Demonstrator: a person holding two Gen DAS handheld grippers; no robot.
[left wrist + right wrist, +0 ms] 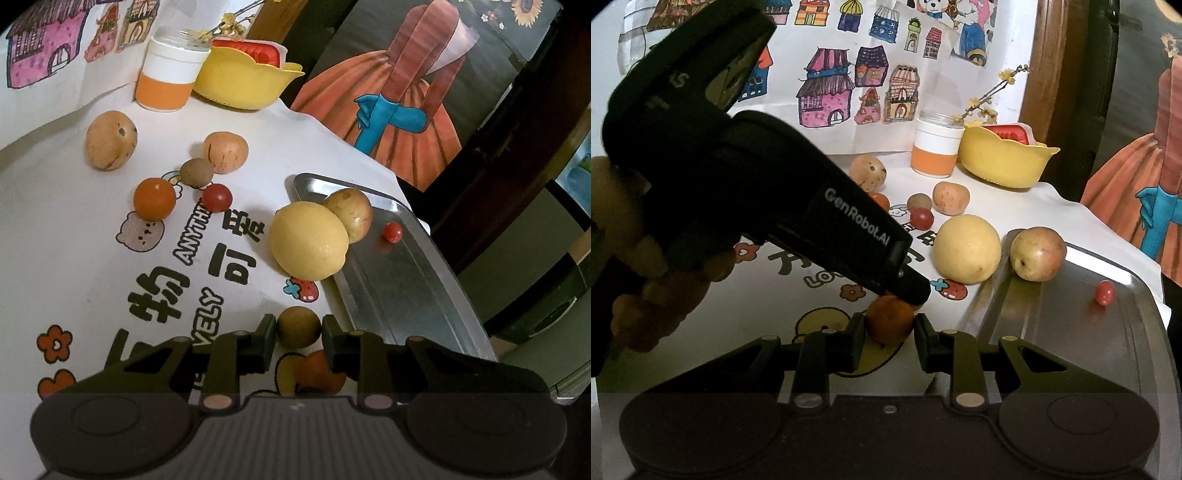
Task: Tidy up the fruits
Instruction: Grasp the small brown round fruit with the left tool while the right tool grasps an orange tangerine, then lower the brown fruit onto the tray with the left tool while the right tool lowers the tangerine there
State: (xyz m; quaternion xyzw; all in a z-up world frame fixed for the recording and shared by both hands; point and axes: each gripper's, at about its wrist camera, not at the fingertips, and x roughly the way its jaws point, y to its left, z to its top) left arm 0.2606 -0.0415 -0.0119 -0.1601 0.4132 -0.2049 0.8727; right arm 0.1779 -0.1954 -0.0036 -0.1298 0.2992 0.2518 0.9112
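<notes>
1. Left claw (pixel 298 334) is partly spread, its fingers just either side of a small brown fruit (pixel 298 326) on the counter (pixel 74 258). I can't tell whether the pads touch it yet, so I don't count it as held.
2. Right claw (pixel 889 334) is likewise partly spread around a small orange (pixel 889 319); contact is unclear there too. In the right view the left gripper's nose sits just above that orange, so the two tools are crowded together.
3. Tray (pixel 406 280) lies just right of both fruits, with an apple (pixel 351 214) and a cherry tomato (pixel 392 232) already on it. A lemon (pixel 308 242) rests against its left rim.
4. Still loose on the counter: two potato-like fruits (pixel 110 140), (pixel 226 152), a kiwi (pixel 197 171), another orange (pixel 154 199) and a tomato (pixel 217 197).
5. To do this step well, I would close one claw at a time, squeezing gently across the fruit's widest part so it can't squirt out.
6. Then I'd lift clear before swinging right, so the tools don't knock each other or the lemon.
7. I'd set each fruit down on bare tray, away from the apple, since round fruit will roll.
</notes>
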